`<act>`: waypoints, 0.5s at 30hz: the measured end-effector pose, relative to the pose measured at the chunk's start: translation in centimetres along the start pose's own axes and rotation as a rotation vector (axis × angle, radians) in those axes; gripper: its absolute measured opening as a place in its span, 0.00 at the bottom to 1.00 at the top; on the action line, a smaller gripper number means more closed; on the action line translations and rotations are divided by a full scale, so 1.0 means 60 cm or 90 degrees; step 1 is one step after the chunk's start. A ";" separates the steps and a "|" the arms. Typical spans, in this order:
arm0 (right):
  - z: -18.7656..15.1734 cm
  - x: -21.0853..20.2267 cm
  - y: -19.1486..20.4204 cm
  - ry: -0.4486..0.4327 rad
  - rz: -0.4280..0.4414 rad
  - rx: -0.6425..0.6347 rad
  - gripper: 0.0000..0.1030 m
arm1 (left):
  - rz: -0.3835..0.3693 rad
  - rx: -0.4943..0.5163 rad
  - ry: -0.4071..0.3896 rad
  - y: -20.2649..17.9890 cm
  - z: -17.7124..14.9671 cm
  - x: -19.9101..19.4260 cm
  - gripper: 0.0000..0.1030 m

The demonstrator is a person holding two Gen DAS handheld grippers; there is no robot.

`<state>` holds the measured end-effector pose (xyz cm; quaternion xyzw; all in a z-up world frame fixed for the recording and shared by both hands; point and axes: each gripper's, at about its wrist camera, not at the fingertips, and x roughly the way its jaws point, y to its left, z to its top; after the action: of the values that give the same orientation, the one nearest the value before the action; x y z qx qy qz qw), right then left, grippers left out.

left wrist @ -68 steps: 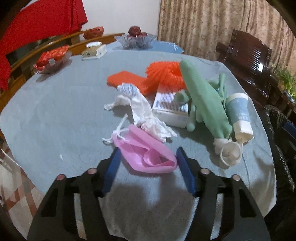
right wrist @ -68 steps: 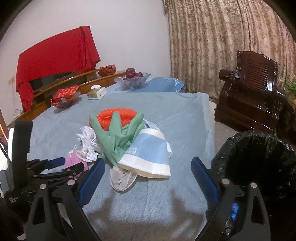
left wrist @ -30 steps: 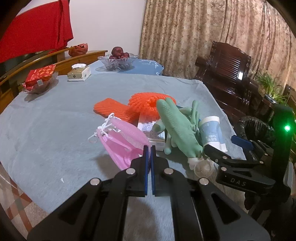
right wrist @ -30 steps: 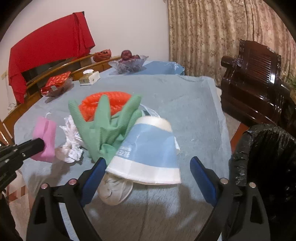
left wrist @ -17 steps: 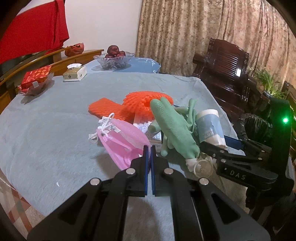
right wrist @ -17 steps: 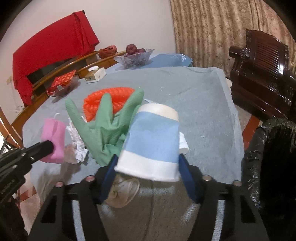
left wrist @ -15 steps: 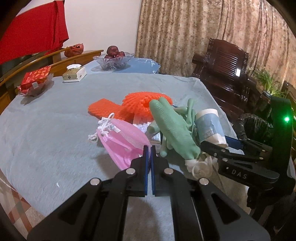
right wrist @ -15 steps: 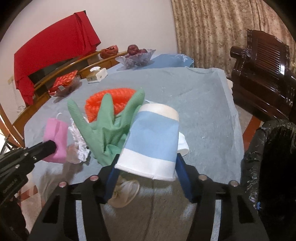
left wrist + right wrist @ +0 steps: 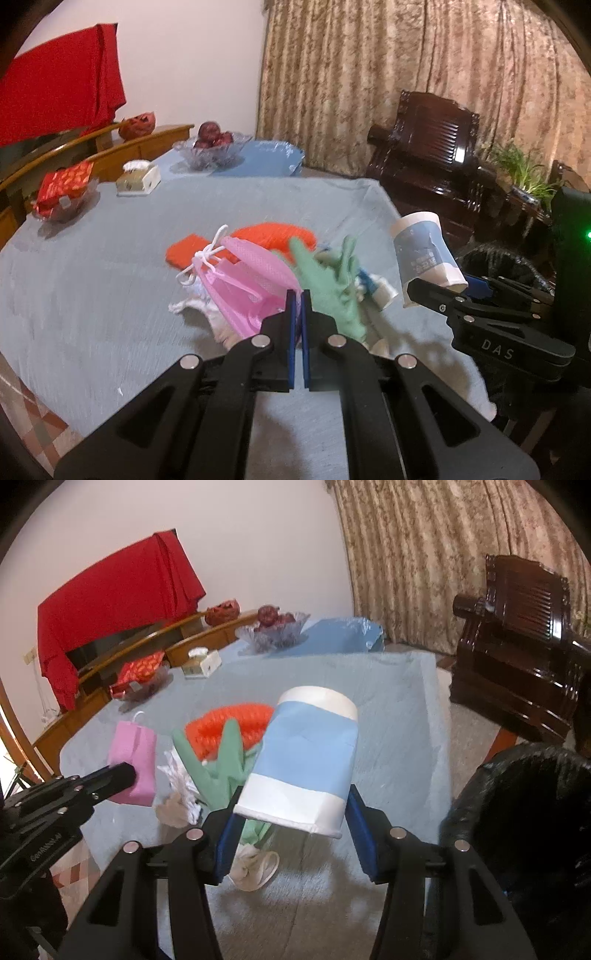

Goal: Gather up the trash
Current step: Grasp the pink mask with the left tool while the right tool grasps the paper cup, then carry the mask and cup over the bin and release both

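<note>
Paper cup (image 9: 308, 764): light and thin-walled, likely to crush if squeezed hard; right tool (image 9: 295, 834) is clamped across its wide rim end and carries it clear of the worktop (image 9: 399, 709)
Pink mask (image 9: 243, 284): soft and limp; left tool (image 9: 296, 321) is pinched together on one edge, so the rest dangles
Green glove (image 9: 221, 771): floppy, probably rubber; lies in the pile on the worktop; best pinched at the cuff
Black bin bag (image 9: 517, 812): open, just right of the cup

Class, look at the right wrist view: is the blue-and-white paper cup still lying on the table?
No: the paper cup is clamped between the right claw's blue pads, lifted above the table.
</note>
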<state>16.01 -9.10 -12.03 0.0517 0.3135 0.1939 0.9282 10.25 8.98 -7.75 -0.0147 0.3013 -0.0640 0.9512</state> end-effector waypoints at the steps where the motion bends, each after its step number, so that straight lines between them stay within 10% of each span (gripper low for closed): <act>1: 0.004 -0.009 -0.001 -0.007 -0.001 0.001 0.51 | -0.005 0.005 -0.006 -0.006 0.005 -0.004 0.02; 15: 0.025 -0.126 -0.061 -0.082 -0.057 0.023 0.52 | -0.090 0.055 -0.045 -0.114 0.048 -0.022 0.02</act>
<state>12.57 -15.37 -7.39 0.0669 0.2586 0.1425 0.9531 10.03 2.36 -4.19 0.0027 0.2627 -0.1438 0.9541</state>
